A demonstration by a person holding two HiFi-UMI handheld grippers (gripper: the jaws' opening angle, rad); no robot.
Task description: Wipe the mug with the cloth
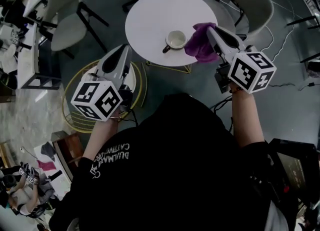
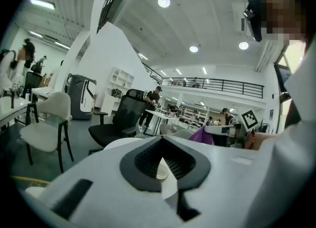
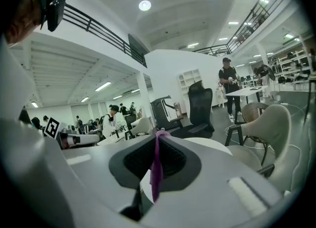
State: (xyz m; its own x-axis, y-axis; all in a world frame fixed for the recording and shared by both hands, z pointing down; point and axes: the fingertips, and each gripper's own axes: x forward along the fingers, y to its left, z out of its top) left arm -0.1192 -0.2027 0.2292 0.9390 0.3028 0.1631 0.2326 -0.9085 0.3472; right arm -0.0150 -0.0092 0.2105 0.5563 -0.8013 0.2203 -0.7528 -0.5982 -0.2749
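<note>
A cream mug (image 1: 176, 39) stands upright on the round white table (image 1: 150, 15), handle toward the near left. My right gripper (image 1: 210, 29) is shut on a purple cloth (image 1: 200, 42), which hangs just right of the mug without clearly touching it. In the right gripper view the cloth (image 3: 156, 168) shows as a thin strip pinched between the jaws. My left gripper (image 1: 126, 50) is shut and empty, held off the table's near left edge. In the left gripper view the mug (image 2: 162, 171) peeks through the slit between the jaws and the cloth (image 2: 206, 135) shows to the right.
A pale chair (image 1: 65, 10) stands left of the table and another (image 1: 250, 5) to its right. A gold wire stool (image 1: 82, 110) sits on the floor under my left arm. A black office chair (image 2: 126, 116) stands beyond the table, with people further back.
</note>
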